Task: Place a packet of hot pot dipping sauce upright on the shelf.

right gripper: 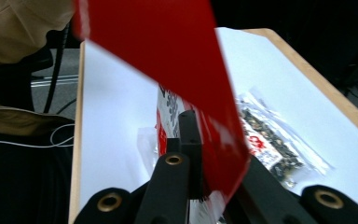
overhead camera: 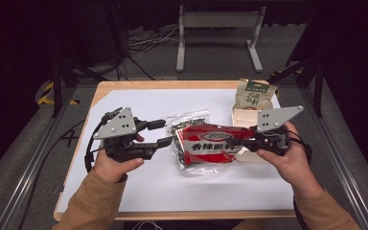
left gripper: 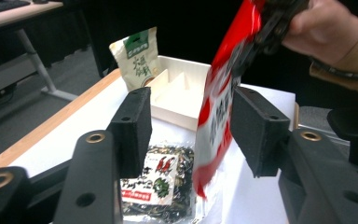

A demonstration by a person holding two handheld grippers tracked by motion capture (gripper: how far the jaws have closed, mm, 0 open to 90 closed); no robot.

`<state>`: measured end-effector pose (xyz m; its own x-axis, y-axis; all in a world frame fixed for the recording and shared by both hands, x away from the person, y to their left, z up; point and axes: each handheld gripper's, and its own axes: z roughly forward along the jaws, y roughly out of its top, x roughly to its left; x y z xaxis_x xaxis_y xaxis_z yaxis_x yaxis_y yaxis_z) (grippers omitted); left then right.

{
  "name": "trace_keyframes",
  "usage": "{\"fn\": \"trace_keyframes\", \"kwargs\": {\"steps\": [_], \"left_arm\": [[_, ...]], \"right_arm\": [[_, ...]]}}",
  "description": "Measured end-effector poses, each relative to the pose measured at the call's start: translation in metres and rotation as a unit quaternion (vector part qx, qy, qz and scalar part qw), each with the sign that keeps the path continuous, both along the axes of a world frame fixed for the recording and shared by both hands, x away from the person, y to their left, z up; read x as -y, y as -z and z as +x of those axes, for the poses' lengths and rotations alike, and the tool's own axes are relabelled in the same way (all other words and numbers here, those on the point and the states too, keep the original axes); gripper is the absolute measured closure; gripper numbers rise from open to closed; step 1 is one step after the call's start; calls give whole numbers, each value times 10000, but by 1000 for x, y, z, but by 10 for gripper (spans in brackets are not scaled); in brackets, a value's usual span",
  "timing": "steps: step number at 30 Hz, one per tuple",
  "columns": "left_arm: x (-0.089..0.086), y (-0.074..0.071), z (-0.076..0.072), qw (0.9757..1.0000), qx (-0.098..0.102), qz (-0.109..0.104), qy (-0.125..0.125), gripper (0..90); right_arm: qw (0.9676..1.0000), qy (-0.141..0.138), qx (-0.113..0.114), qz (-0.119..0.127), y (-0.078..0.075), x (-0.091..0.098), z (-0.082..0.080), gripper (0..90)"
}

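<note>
Jaws on glossy red packet (overhead camera: 207, 144) (white lettering)

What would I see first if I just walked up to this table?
The bright red snack packet stands out most: the right gripper pinches its edge and holds it above the middle of the white sheet. Under it lies a clear bag of dark bits, and the left gripper waits beside them with its jaws apart. At the far right corner, a tan pouch leans by a pale wooden box.
</note>
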<state>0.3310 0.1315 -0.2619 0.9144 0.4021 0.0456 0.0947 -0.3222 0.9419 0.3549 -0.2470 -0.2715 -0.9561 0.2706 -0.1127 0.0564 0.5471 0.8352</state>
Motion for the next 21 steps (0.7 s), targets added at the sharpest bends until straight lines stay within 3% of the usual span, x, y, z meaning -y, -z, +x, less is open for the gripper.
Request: {"fn": "trace_keyframes", "kwargs": {"steps": [21], "left_arm": [[-25,24,33,9977,-340,108,-577,371]], "right_arm": [[9978,588,290,-59,-45,37,25,891]]}}
